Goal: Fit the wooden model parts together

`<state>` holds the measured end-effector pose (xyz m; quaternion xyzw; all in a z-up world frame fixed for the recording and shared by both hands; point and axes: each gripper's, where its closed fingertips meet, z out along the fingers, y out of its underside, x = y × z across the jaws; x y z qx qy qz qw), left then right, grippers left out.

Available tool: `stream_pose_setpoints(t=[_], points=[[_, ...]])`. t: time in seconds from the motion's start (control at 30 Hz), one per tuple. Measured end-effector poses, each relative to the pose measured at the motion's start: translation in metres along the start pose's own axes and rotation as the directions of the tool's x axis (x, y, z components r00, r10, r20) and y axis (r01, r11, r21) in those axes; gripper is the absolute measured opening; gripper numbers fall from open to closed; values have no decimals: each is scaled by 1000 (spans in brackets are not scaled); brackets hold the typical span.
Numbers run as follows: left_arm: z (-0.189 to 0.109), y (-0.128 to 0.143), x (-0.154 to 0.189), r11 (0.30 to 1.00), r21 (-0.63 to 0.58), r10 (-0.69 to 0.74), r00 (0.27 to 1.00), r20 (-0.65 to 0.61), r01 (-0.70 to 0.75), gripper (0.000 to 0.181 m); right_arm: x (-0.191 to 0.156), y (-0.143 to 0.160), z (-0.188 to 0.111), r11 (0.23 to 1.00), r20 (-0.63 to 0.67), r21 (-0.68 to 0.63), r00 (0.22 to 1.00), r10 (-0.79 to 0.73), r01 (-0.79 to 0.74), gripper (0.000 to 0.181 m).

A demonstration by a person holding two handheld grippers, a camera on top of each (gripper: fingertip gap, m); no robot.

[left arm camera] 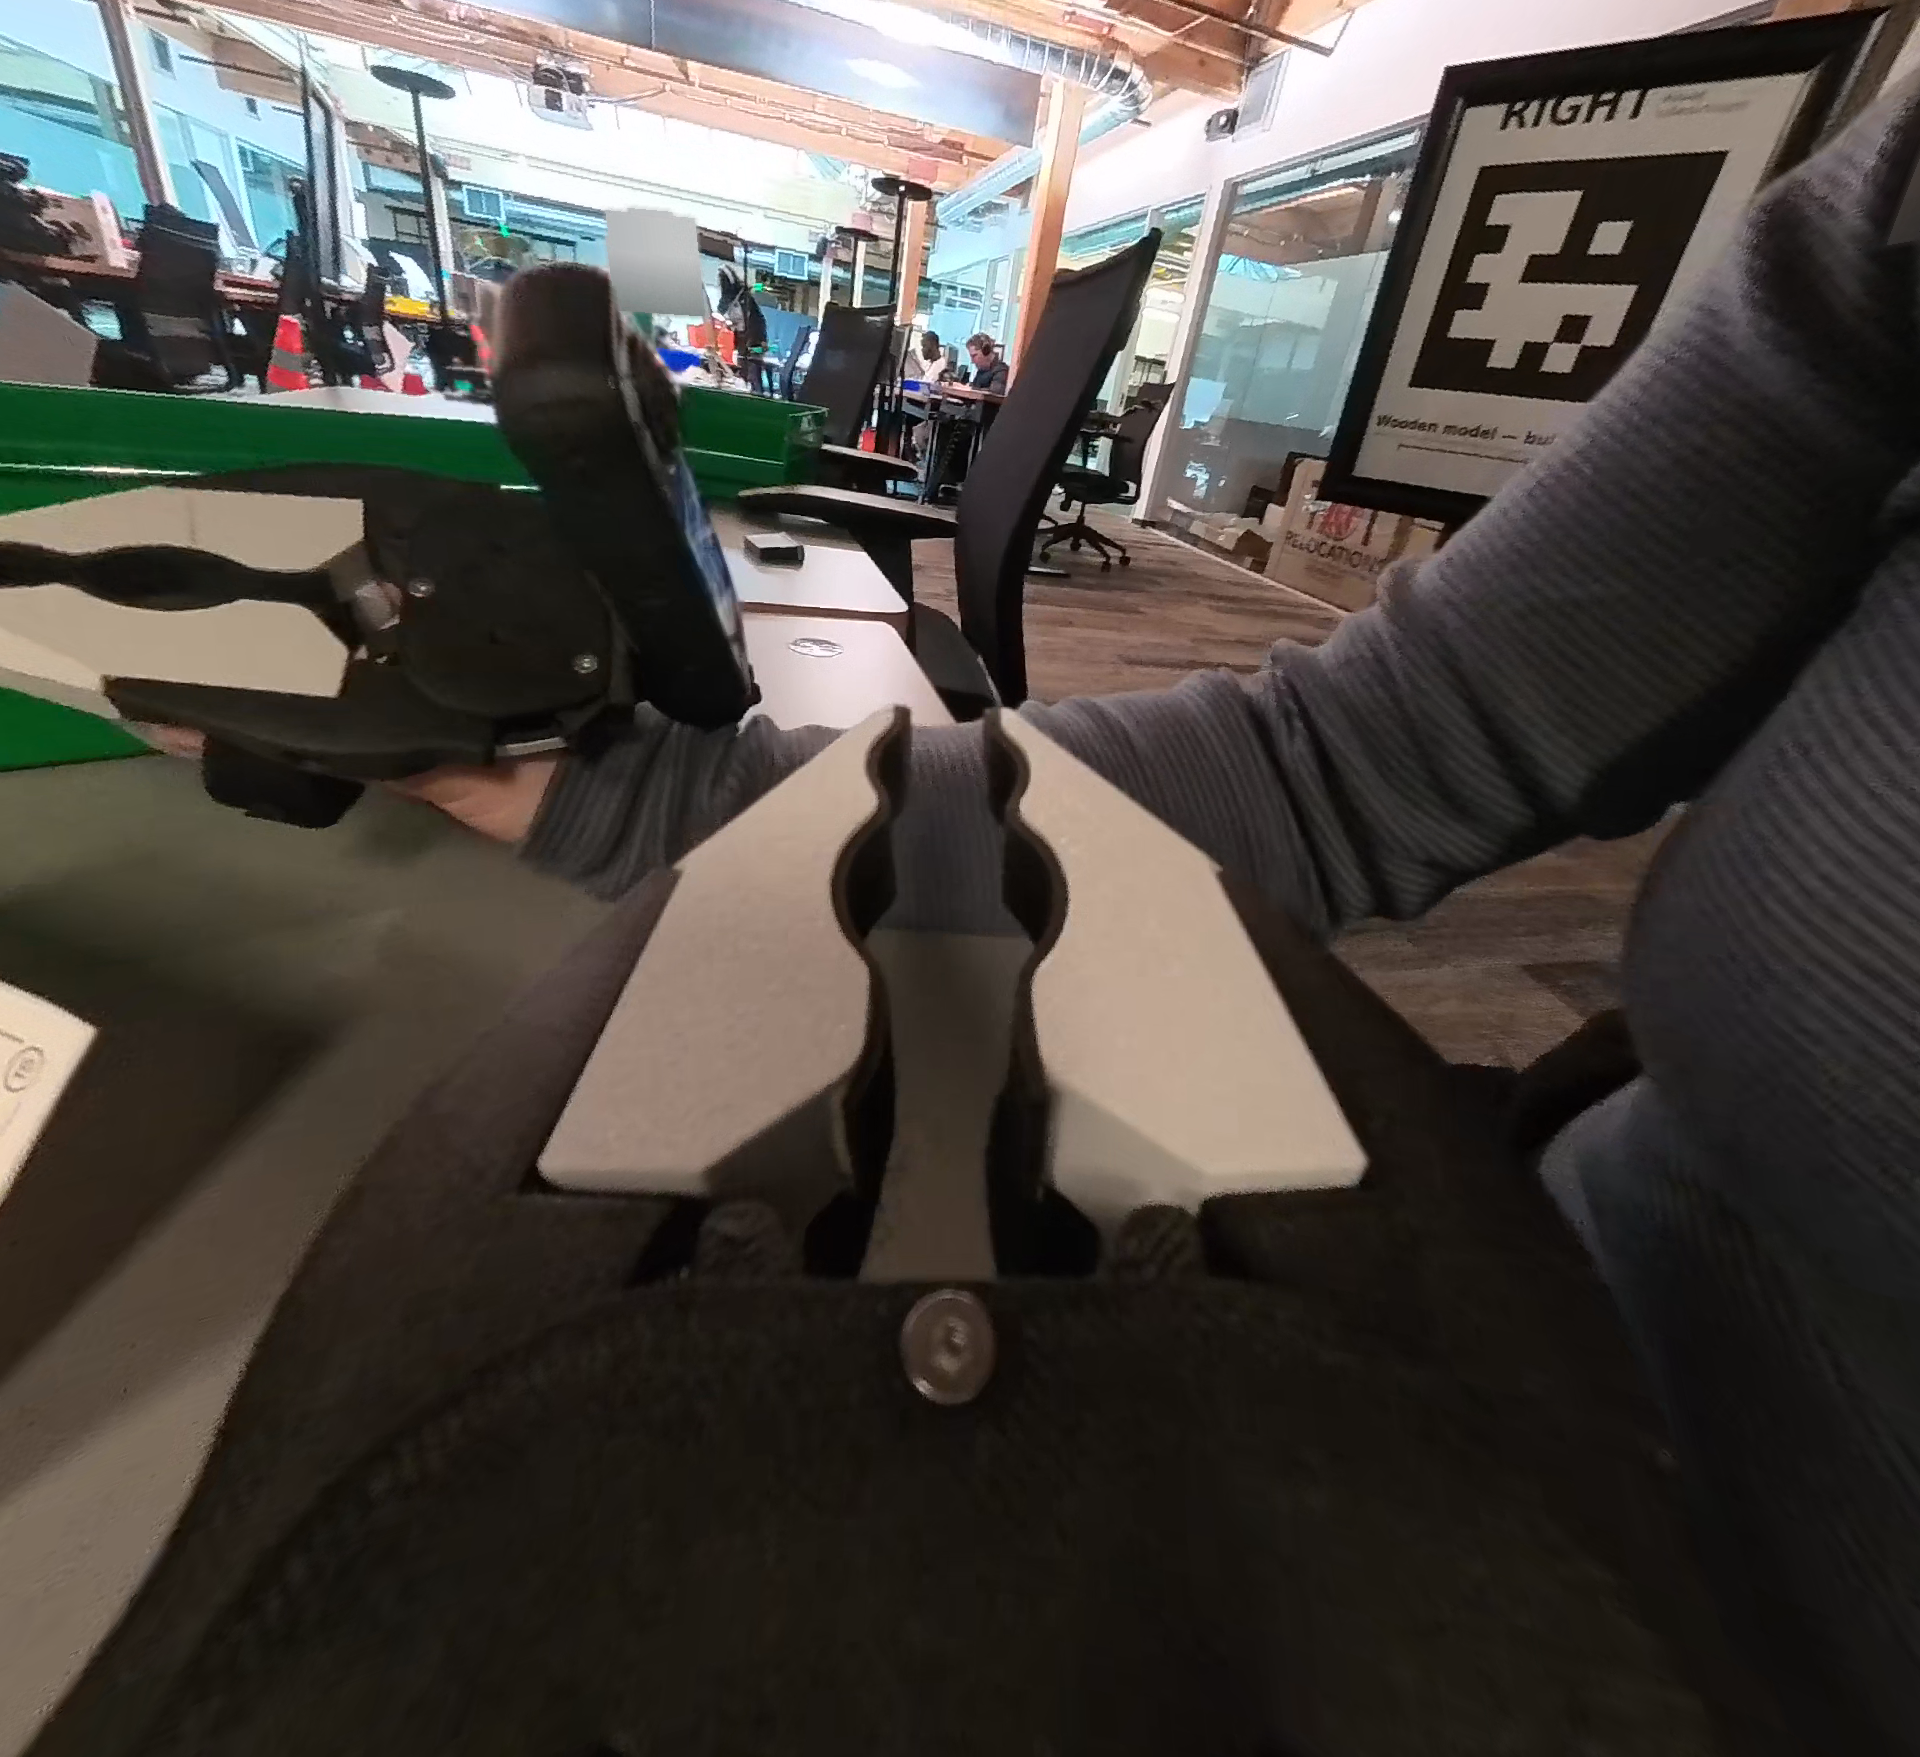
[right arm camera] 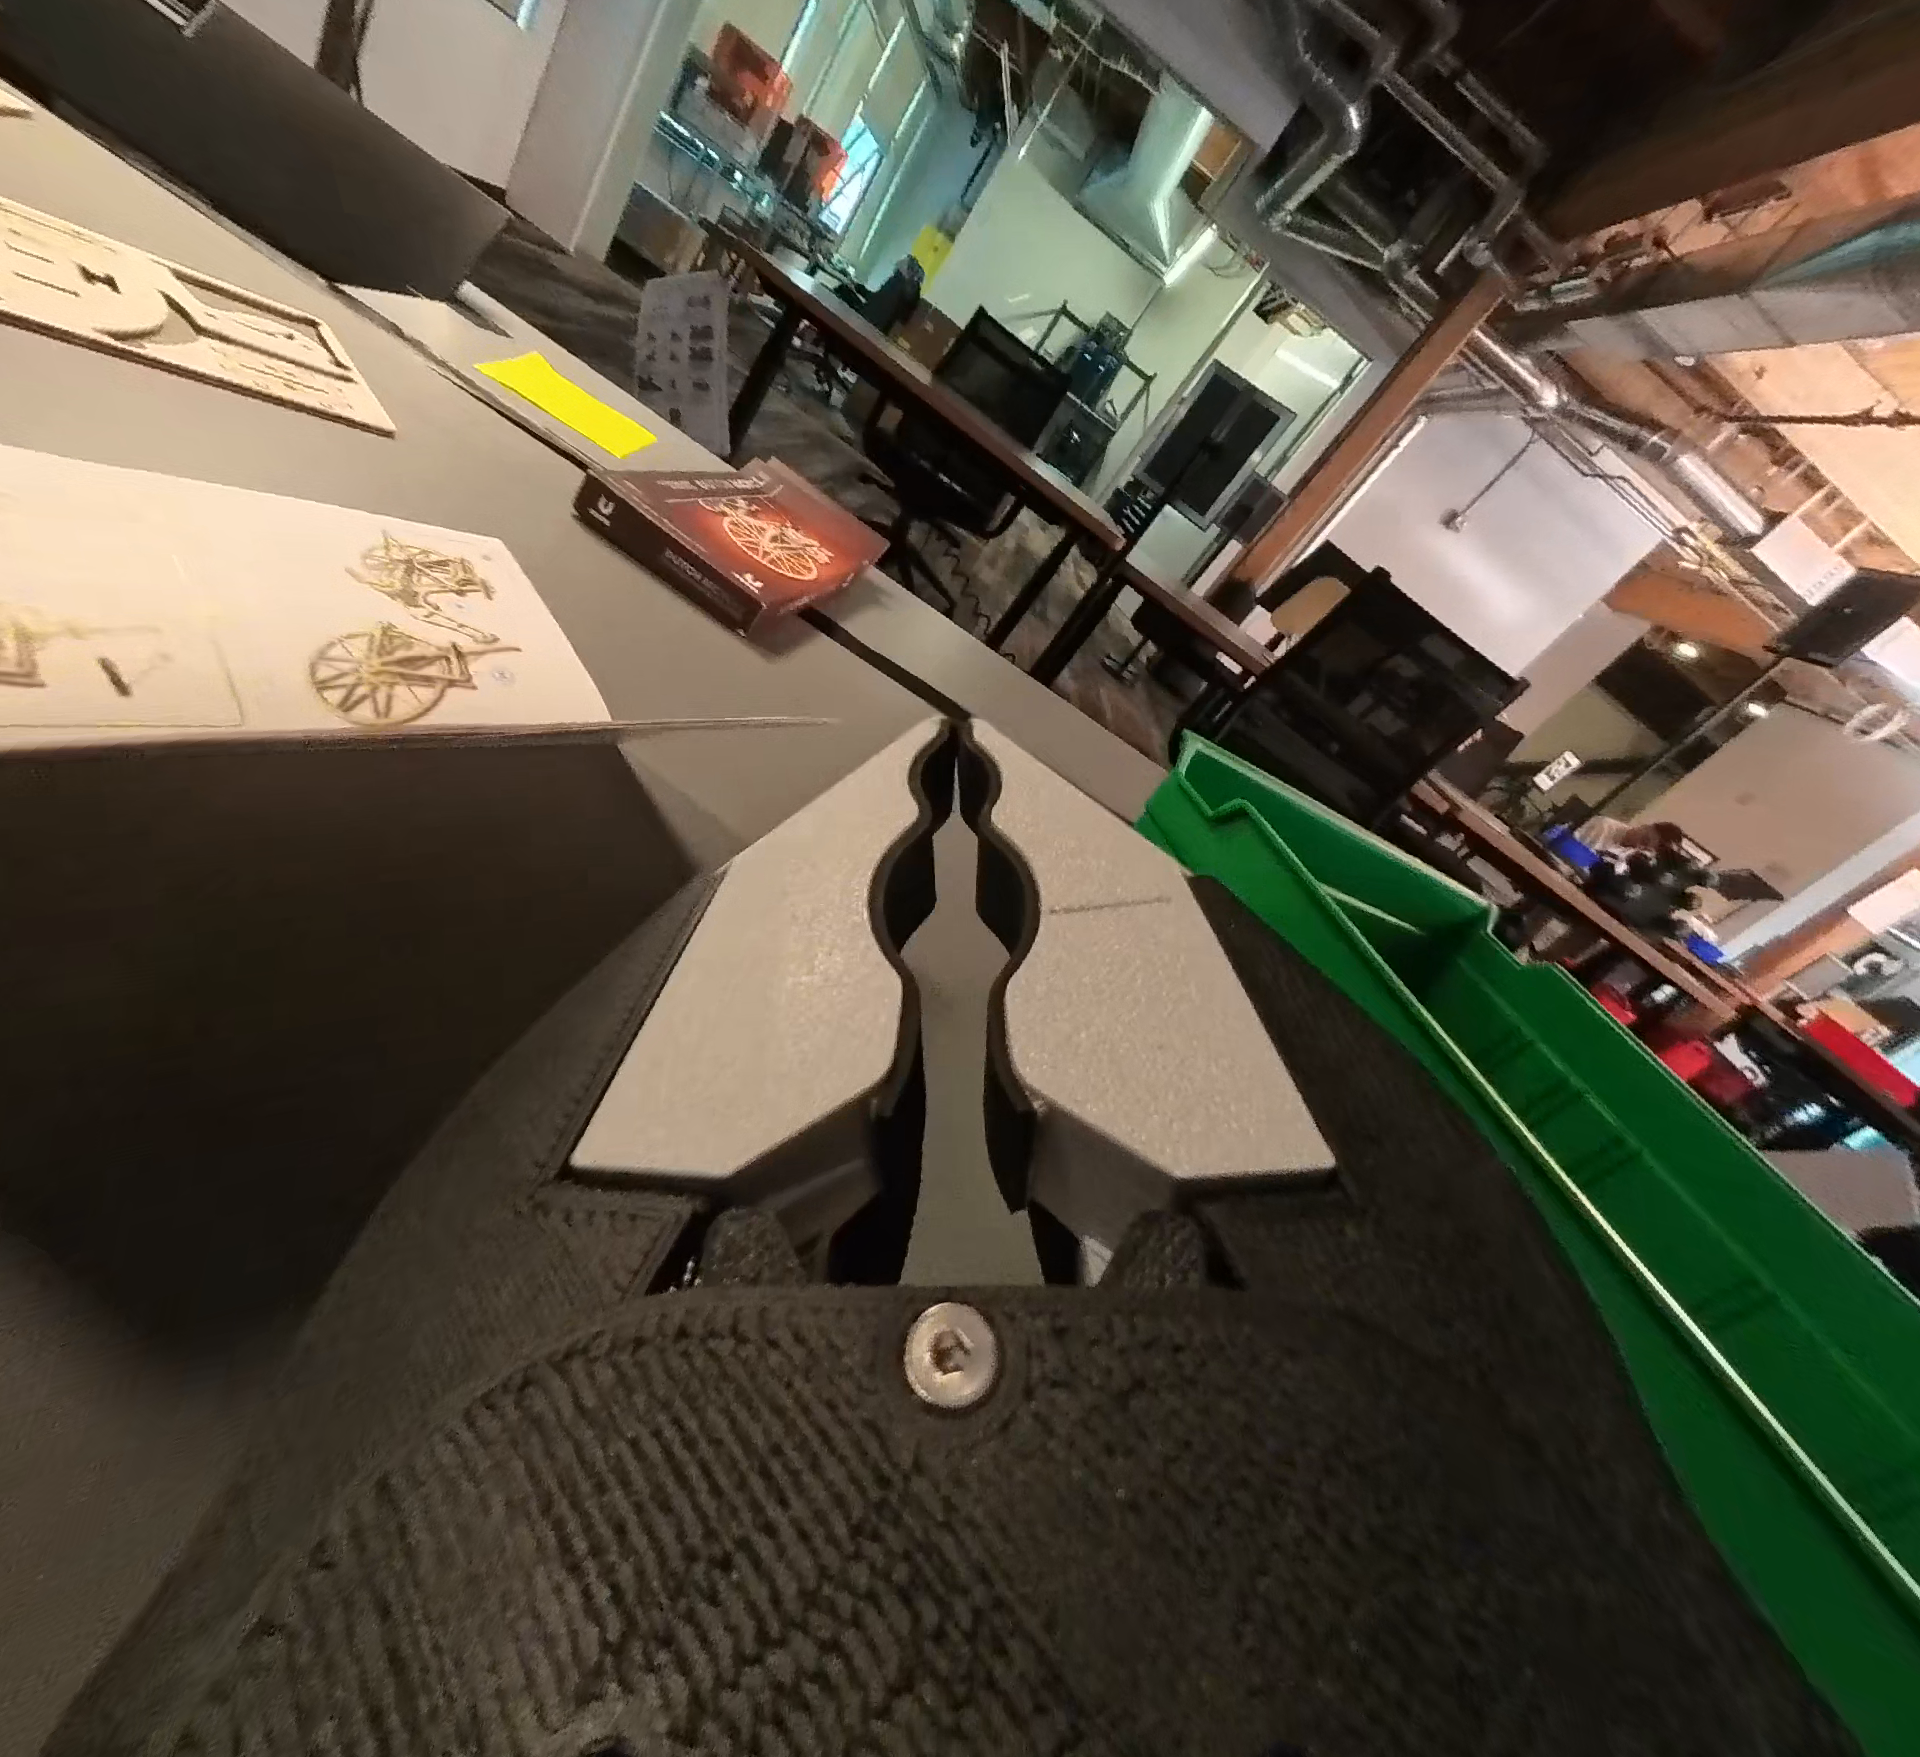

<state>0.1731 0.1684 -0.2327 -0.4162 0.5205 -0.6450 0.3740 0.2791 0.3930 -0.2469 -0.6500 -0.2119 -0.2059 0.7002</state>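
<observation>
A pale wooden sheet of cut model parts (right arm camera: 187,325) lies flat on the grey table (right arm camera: 488,481) at the far left. A printed instruction sheet (right arm camera: 312,606) with wheel drawings lies nearer. My right gripper (right arm camera: 956,736) is shut and empty, tilted, between that sheet and a green bin (right arm camera: 1558,1084). My left gripper (left arm camera: 945,725) holds nothing; its jaws stand a narrow gap apart and point at a person's grey sleeve (left arm camera: 1351,720). The right gripper also shows in the left wrist view (left arm camera: 42,559), shut, held in a hand, pointing left.
A dark model box (right arm camera: 738,554) and a yellow note (right arm camera: 566,403) lie near the table's far edge. A large dark case (right arm camera: 260,118) stands behind. The green bin (left arm camera: 312,440) runs along the table. A framed marker sign (left arm camera: 1579,273) and an office chair (left arm camera: 1049,460) stand to the right. The grippers' ends are close to 25 centimetres from one another.
</observation>
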Motion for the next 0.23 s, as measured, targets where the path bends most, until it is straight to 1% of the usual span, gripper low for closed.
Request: stream_pose_setpoints(t=[0.13,0.23], points=[[-3,-2,2,1000,15,-16,1000,-16,16,13,-4,-8,-4,999,15,42,1000,-22,22,0],[-3,-2,1,999,19,-28,999,-16,28,14,-7,-7,-2,999,27,36,999,-35,34,0]])
